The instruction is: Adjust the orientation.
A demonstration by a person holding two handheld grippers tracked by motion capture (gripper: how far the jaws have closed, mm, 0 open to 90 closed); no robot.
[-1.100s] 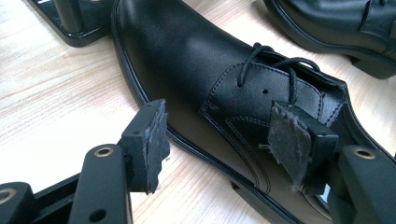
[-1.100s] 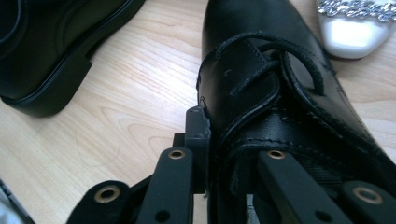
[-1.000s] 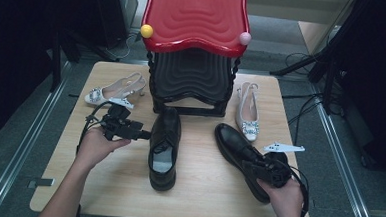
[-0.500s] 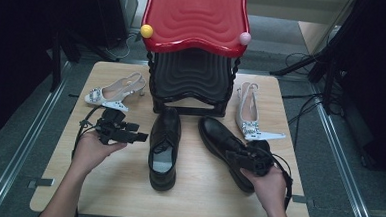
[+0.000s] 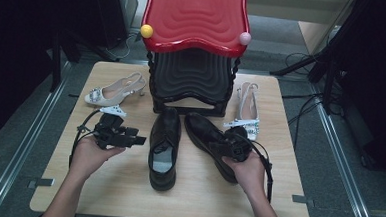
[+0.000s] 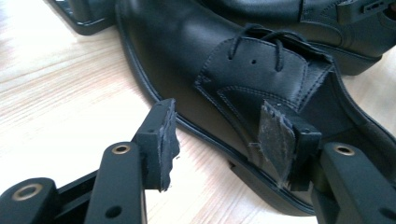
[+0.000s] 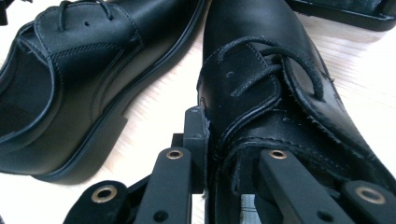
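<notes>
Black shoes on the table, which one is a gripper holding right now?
The right black shoe, lying at a slant: the right gripper clamps its side wall. The left black shoe lies straight, untouched.

At the far edge of my tabletop (image 5: 127, 185) stands a shoe rack (image 5: 191, 78), its black wavy shelves stacked under a glossy red top shelf (image 5: 196, 16). A yellow ball (image 5: 146, 31) caps the front left post and a pink ball (image 5: 244, 38) the front right one. Left of the rack lies a white slingback heel (image 5: 114, 89) with a jewelled buckle, toe pointing left. Right of the rack lies its mate (image 5: 247, 109), toe toward me, a white tag (image 5: 236, 123) at its toe. Black cables (image 5: 303, 59) run across the grey floor (image 5: 8, 149) beyond the tabletop's right side.
</notes>
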